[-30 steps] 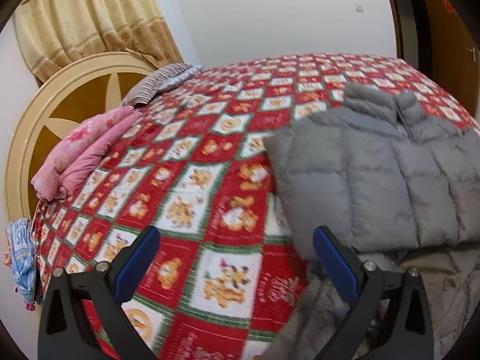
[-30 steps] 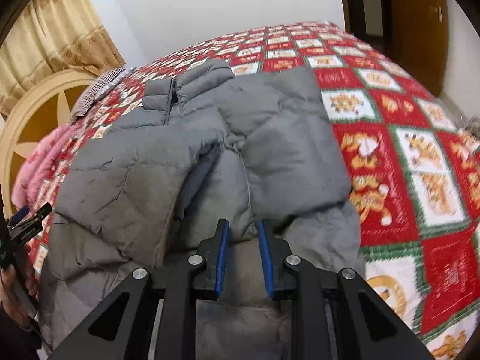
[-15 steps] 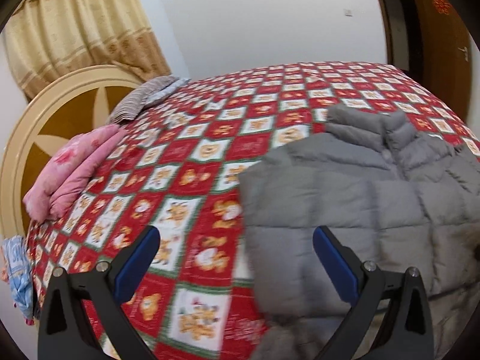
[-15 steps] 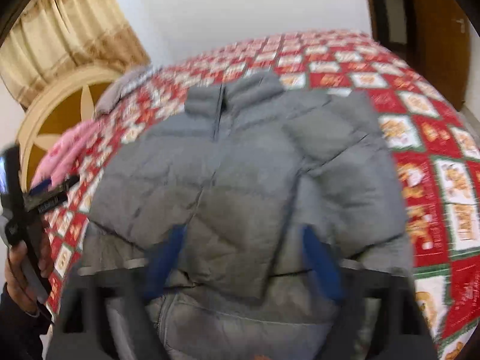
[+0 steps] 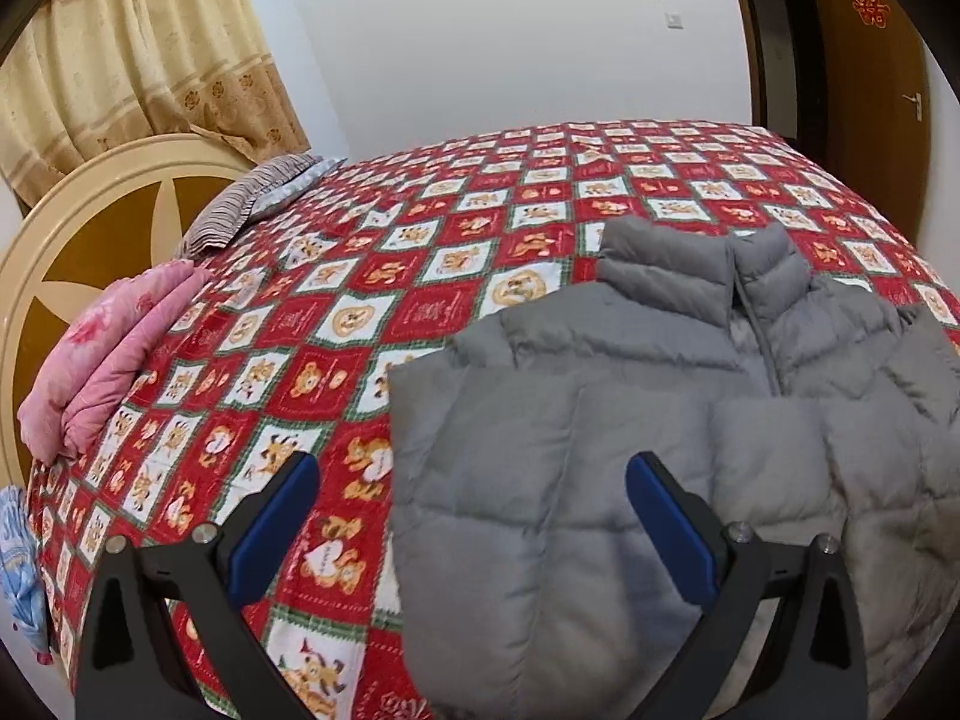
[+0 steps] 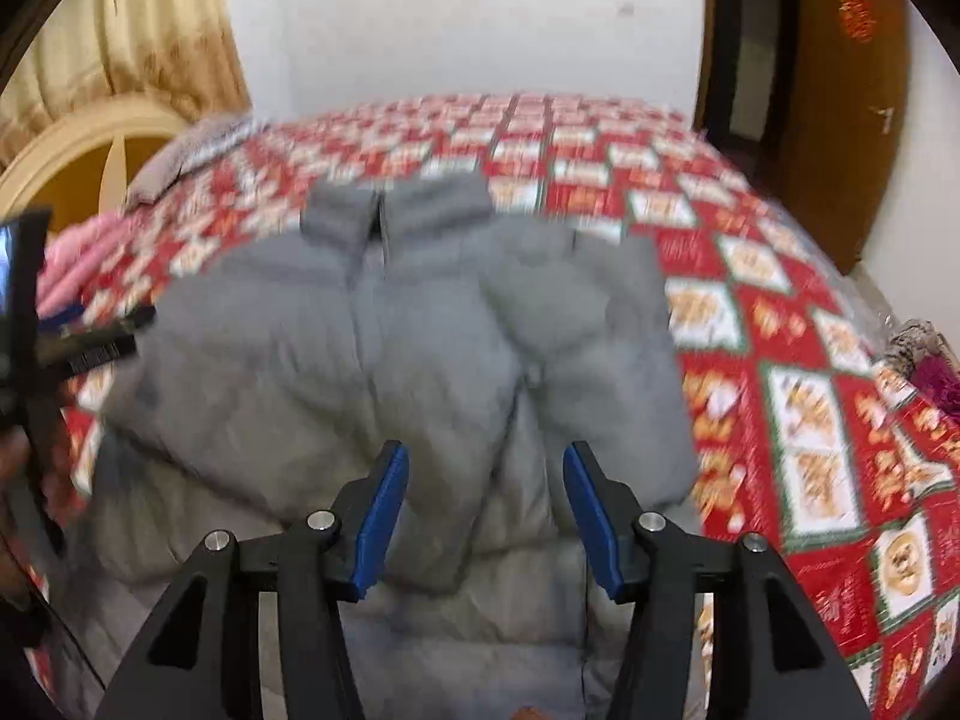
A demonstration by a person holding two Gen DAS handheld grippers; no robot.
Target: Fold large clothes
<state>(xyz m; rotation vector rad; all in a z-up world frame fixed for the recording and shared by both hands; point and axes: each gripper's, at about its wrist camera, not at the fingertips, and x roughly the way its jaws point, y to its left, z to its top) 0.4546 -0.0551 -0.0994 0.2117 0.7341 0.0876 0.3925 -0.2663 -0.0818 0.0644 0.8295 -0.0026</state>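
A grey puffer jacket [image 5: 630,420] lies front-up on the bed, collar toward the far side, both sleeves folded in over its chest. It also shows in the right wrist view [image 6: 390,348]. My left gripper [image 5: 474,516] is open and empty, held above the jacket's left edge and folded left sleeve. My right gripper [image 6: 486,504] is open and empty, held above the jacket's lower middle, between the two folded sleeves. The left gripper shows at the left edge of the right wrist view [image 6: 72,342].
The bed has a red and white checked quilt [image 5: 420,276] and a round cream headboard [image 5: 72,228] at the left. A folded pink blanket [image 5: 102,360] and a striped pillow [image 5: 252,210] lie near it. A brown door [image 5: 870,90] stands at the right.
My right gripper has opened and pulled back from the jacket. Both grippers have risen and backed away, so more of the jacket and bed shows.
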